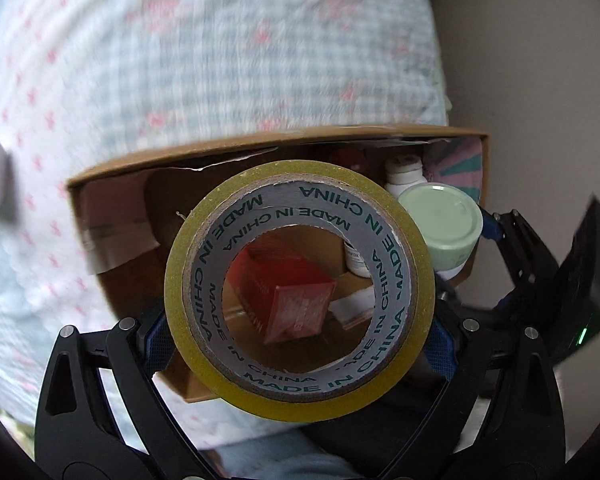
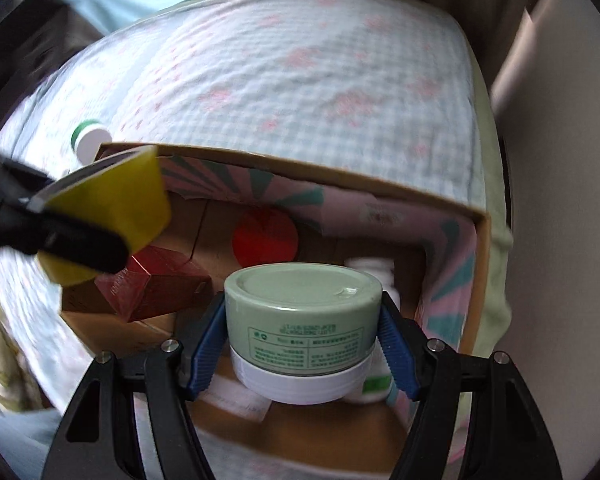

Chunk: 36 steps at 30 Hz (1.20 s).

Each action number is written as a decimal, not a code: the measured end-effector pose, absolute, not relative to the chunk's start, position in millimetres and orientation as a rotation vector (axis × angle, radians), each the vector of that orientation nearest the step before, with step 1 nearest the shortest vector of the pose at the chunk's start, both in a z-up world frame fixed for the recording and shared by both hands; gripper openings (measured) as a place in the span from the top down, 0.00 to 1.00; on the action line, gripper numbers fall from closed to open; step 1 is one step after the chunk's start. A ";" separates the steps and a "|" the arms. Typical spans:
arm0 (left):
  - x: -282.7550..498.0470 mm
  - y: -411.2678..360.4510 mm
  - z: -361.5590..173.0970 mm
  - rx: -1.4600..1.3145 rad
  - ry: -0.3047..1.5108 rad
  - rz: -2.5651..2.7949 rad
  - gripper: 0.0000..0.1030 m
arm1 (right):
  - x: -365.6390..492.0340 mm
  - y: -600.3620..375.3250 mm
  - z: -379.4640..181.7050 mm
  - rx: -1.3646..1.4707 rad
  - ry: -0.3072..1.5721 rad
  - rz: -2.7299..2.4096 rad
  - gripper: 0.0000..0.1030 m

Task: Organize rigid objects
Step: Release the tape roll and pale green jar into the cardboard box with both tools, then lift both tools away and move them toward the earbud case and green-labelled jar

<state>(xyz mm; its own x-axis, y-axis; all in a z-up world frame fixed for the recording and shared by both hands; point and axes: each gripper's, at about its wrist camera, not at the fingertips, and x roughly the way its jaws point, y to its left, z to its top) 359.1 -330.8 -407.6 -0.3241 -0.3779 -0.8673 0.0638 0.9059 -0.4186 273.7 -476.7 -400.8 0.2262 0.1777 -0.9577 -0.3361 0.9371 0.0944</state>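
Observation:
My left gripper is shut on a yellow tape roll, held on edge over the open cardboard box. The roll also shows in the right wrist view. My right gripper is shut on a pale green jar with a white base, held over the box's right part. The jar shows in the left wrist view. Inside the box lie a red carton, a red lid and a white bottle.
The box sits on a bed with a blue checked sheet with pink flowers. A white bottle with a green cap lies on the sheet behind the box's left corner. A beige wall is on the right.

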 end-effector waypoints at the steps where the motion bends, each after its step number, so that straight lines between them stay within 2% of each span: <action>1: 361.8 -331.7 -412.9 -0.232 1.881 -0.443 0.07 | 274.0 -473.7 -401.9 -0.161 1.287 0.372 0.36; 7: 371.1 -338.9 -434.0 -0.144 1.977 -0.379 0.06 | 272.4 -461.3 -412.7 -0.200 1.278 0.419 0.36; 8: 371.0 -338.4 -435.4 -0.148 1.984 -0.370 0.01 | 272.0 -460.3 -415.3 -0.203 1.288 0.421 0.35; 9: 370.4 -336.9 -435.2 -0.165 1.983 -0.364 0.01 | 271.0 -459.6 -418.2 -0.200 1.300 0.428 0.30; 10: 369.8 -334.9 -434.1 -0.181 1.978 -0.355 0.00 | 269.5 -460.1 -418.0 -0.187 1.289 0.434 0.09; 11: 369.0 -332.7 -432.2 -0.208 1.973 -0.359 0.00 | 266.7 -461.9 -414.6 -0.171 1.259 0.444 0.00; 17: 358.2 -312.7 -416.7 -0.284 1.923 -0.364 0.00 | 258.1 -473.8 -408.9 -0.061 1.216 0.418 0.00; 24: 344.0 -311.2 -398.1 -0.136 1.859 -0.372 0.00 | 256.3 -481.5 -399.5 -0.019 1.211 0.352 0.00; 36: 326.5 -307.5 -363.2 -0.089 1.783 -0.392 0.00 | 244.9 -484.6 -363.4 0.001 1.202 0.292 0.00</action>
<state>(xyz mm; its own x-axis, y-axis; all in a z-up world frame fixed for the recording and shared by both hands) 326.5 -307.5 -363.2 -0.2513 -0.2672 -0.9303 0.1477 0.9393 -0.3097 244.9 -484.6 -363.4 0.3280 0.2235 -0.9179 -0.2229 0.9625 0.1547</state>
